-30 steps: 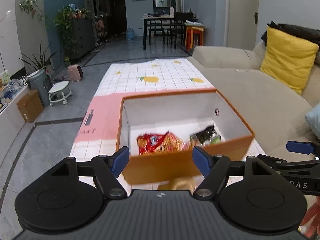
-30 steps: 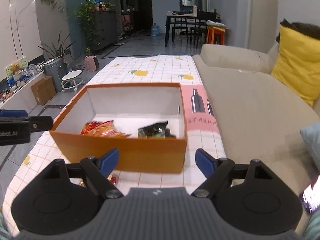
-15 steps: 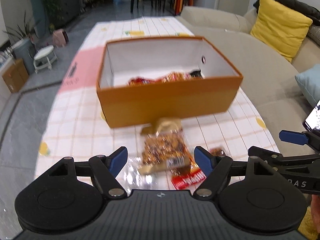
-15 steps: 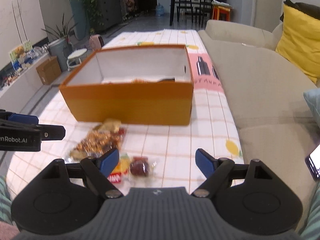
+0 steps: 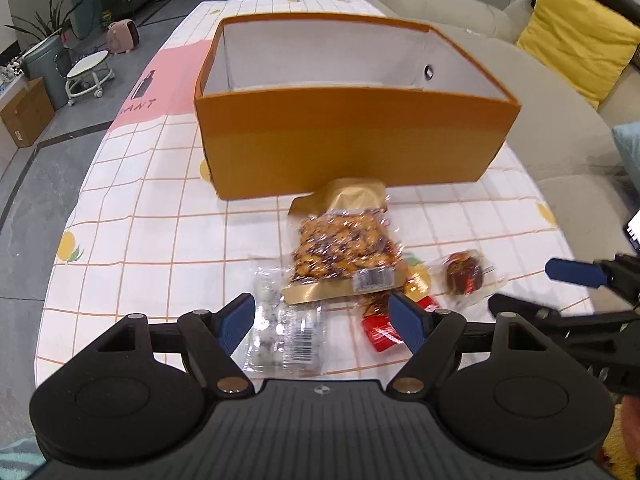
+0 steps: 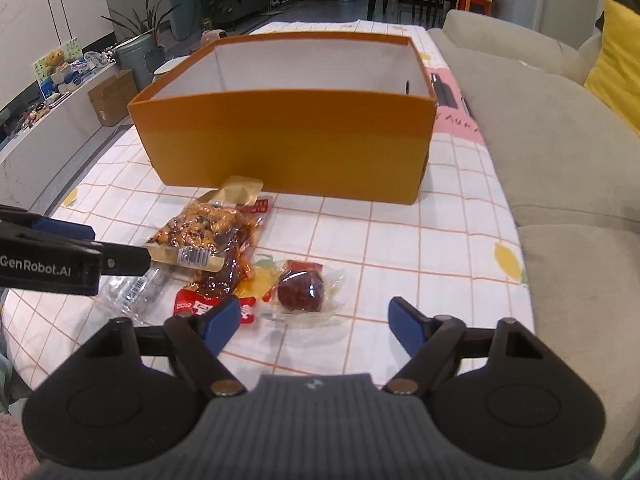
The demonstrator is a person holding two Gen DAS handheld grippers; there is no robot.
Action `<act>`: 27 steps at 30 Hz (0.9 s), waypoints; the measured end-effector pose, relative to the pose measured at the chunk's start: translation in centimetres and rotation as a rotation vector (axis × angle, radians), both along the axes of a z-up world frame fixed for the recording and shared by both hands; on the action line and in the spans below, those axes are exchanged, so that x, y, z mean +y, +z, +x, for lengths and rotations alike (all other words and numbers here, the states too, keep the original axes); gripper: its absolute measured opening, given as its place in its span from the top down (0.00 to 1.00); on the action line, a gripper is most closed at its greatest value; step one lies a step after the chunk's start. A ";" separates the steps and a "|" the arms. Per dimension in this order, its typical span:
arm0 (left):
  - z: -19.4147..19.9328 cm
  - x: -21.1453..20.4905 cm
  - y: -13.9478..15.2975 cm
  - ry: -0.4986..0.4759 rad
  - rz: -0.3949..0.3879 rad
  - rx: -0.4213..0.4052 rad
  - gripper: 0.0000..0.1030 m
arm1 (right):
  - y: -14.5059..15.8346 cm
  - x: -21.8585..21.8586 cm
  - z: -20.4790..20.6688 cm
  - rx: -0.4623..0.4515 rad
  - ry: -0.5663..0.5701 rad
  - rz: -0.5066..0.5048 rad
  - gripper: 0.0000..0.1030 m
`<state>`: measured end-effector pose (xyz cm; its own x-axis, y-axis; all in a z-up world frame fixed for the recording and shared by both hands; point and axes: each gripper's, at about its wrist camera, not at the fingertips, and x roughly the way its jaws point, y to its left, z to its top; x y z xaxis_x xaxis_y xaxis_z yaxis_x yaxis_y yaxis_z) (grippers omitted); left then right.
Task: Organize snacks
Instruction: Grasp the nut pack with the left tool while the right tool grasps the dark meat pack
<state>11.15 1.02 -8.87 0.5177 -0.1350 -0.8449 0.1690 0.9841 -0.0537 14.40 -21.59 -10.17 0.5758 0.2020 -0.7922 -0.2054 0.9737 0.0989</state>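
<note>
An orange cardboard box (image 5: 356,136) stands open on the checked cloth; its contents are hidden behind the near wall. In front of it lie a clear bag of glazed nuts (image 5: 344,252), a clear pack of white sweets (image 5: 280,336), a red packet (image 5: 380,328) and a wrapped dark red snack (image 5: 464,272). My left gripper (image 5: 322,314) hangs open just above the pack of white sweets and the nut bag, gripping nothing. My right gripper (image 6: 312,316) is closing its jaws; the dark red snack (image 6: 300,290) lies just ahead between its fingers, untouched. The nut bag (image 6: 208,236) lies to its left.
The cloth-covered table (image 5: 140,216) has its left edge over a grey floor. A beige sofa (image 6: 560,152) with a yellow cushion (image 5: 576,36) runs along the right. A phone (image 5: 633,234) shows at the right edge. A stool, a bin and a cardboard carton stand far left.
Both grippers have sunk and tipped down toward the table. The snacks inside the box dropped out of sight; the loose snacks before it came into view. The right fingers stand closer together.
</note>
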 end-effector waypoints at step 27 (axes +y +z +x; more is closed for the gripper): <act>5.1 -1.8 -2.5 0.016 -0.014 -0.007 0.12 | -3.3 0.8 4.6 0.092 -0.005 0.103 0.51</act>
